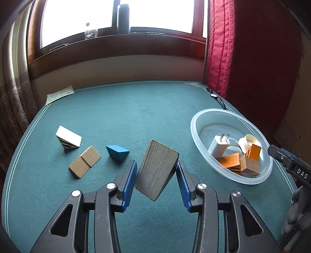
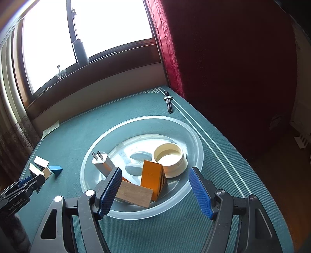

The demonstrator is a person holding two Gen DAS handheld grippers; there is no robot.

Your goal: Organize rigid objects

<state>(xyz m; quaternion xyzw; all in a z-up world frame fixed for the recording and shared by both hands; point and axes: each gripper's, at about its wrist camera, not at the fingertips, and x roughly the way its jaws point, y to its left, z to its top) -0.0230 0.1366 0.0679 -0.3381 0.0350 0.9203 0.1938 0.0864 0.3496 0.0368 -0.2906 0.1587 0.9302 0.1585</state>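
Note:
My left gripper (image 1: 156,175) is shut on a grey-brown wooden wedge block (image 1: 156,171), held tilted above the green table. On the table to its left lie a blue wedge (image 1: 117,152), a flat brown wooden piece (image 1: 85,161) and a white striped wedge (image 1: 68,139). A clear plastic bowl (image 1: 196,124) at the right holds a white charger (image 1: 218,146), orange blocks (image 1: 230,160), a brown block (image 1: 250,167) and a cream ring (image 1: 248,142). My right gripper (image 2: 155,186) is open and empty, just above the bowl's (image 2: 194,136) near rim, over the brown block (image 2: 135,194) and orange block (image 2: 152,178).
A wristwatch (image 2: 168,101) lies at the table's far right edge beside a red curtain (image 2: 213,58). A paper slip (image 1: 60,94) lies at the far left corner. A dark bottle (image 1: 123,16) and a glass (image 1: 91,34) stand on the window sill.

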